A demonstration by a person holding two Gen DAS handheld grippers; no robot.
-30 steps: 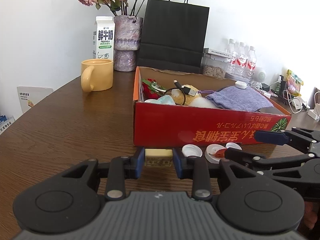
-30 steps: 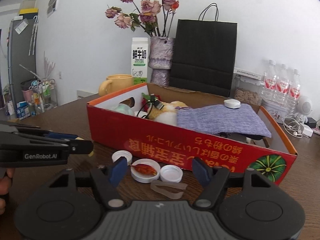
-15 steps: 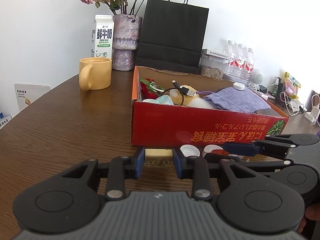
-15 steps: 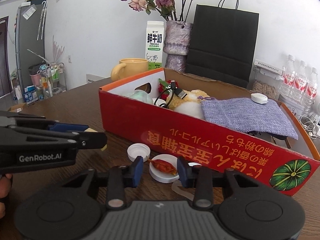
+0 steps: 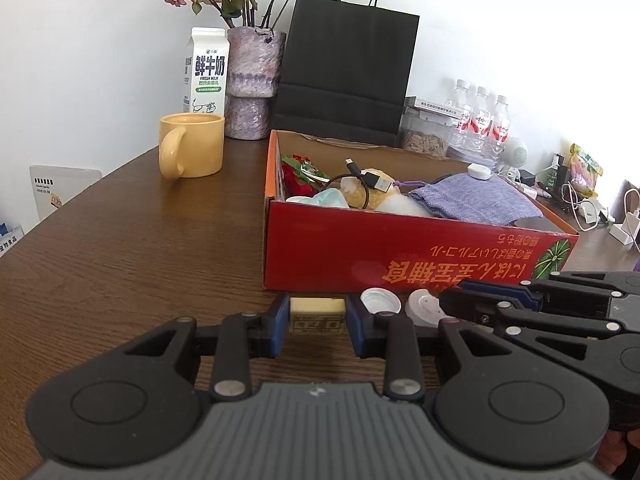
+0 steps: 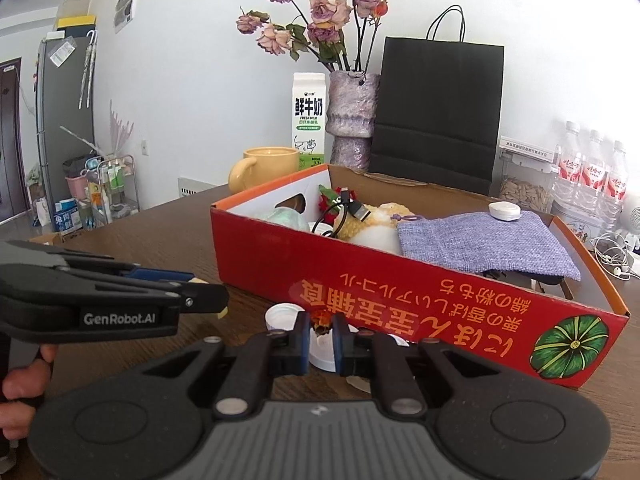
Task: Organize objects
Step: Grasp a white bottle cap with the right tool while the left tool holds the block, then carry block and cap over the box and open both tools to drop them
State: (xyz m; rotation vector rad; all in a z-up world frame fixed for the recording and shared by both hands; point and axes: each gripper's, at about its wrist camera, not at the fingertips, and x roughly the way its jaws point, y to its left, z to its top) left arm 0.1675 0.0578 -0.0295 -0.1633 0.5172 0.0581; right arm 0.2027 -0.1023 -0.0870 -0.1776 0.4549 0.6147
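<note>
My left gripper (image 5: 317,318) is shut on a small pale yellow block (image 5: 317,314), just in front of the red cardboard box (image 5: 400,256). My right gripper (image 6: 321,332) is shut on a small red-orange wrapped piece (image 6: 321,319), above a white bottle cap (image 6: 324,354). Another white cap (image 6: 282,316) lies beside it, and it also shows in the left wrist view (image 5: 380,301). The box (image 6: 400,280) holds a purple cloth pouch (image 6: 480,240), a cable, a yellow plush and a red flower. The right gripper shows from the side in the left wrist view (image 5: 520,304).
A yellow mug (image 5: 192,144), a milk carton (image 5: 208,68), a vase of dried roses (image 5: 252,80) and a black paper bag (image 5: 344,64) stand behind the box. Water bottles (image 5: 480,120) and chargers sit at the far right. A translucent strip lies under the right gripper.
My right gripper has closed from wide open onto the red-orange piece and lifted it off the white cap. My left gripper stays shut on the yellow block.
</note>
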